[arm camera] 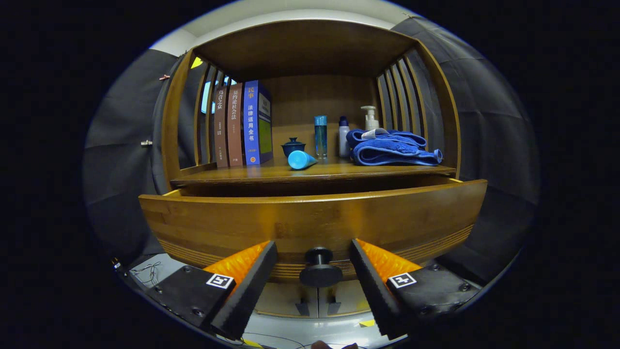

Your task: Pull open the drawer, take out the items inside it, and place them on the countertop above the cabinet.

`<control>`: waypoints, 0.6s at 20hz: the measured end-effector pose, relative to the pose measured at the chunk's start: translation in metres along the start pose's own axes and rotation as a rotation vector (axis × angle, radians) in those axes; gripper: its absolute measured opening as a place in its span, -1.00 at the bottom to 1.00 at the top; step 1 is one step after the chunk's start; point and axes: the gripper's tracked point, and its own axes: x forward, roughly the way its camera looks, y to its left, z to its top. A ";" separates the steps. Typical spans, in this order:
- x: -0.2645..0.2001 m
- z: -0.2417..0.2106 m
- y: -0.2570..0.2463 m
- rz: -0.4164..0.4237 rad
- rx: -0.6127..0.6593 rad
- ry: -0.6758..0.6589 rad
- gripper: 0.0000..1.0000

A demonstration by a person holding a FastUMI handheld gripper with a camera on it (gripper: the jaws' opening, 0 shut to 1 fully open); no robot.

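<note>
**A:** Gripper view first: where are your jaws?

**B:** My gripper (317, 276) sits low in front of the wooden cabinet (310, 48), jaws spread wide and gripping nothing. The black round knob (319, 271) of the drawer (310, 223) stands in the gap between my two fingers (247, 291), touching neither of them.

**A:** And the drawer itself?

**B:** Its front panel stands forward of the cabinet, with a dark gap showing between its top edge and the surface (315, 172) above. It is pulled out at least partly. I look at it from below the rim, so I cannot tell what lies inside.

**A:** What is on that surface?

**B:** At the left, books (242, 123) stand upright against the slatted side: two brownish ones and a thick blue one. Just right of them sits a small dark blue lidded cup (293, 145), and in front of it a light blue tube (301, 159) lies on its side near the front edge. Behind it stands a tall clear blue bottle (320, 135), then a white bottle with a dark cap (343, 137). A folded blue towel (392, 148) lies at the right, with a white pump bottle (370, 118) upright behind it.

**A:** Anything below?

**B:** Under the drawer I see closed lower doors (317, 298) with small handles, beyond my fingers.
</note>
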 end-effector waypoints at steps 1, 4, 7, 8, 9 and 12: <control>0.007 0.001 0.000 0.000 -0.002 0.001 1.00; 0.024 0.004 0.000 0.000 -0.014 0.007 1.00; 0.038 0.007 0.000 0.001 -0.013 0.010 1.00; 0.043 0.007 0.001 0.002 -0.013 0.012 1.00; 0.047 0.009 0.001 0.002 -0.016 0.014 1.00; 0.055 0.008 -0.001 -0.009 -0.033 0.038 1.00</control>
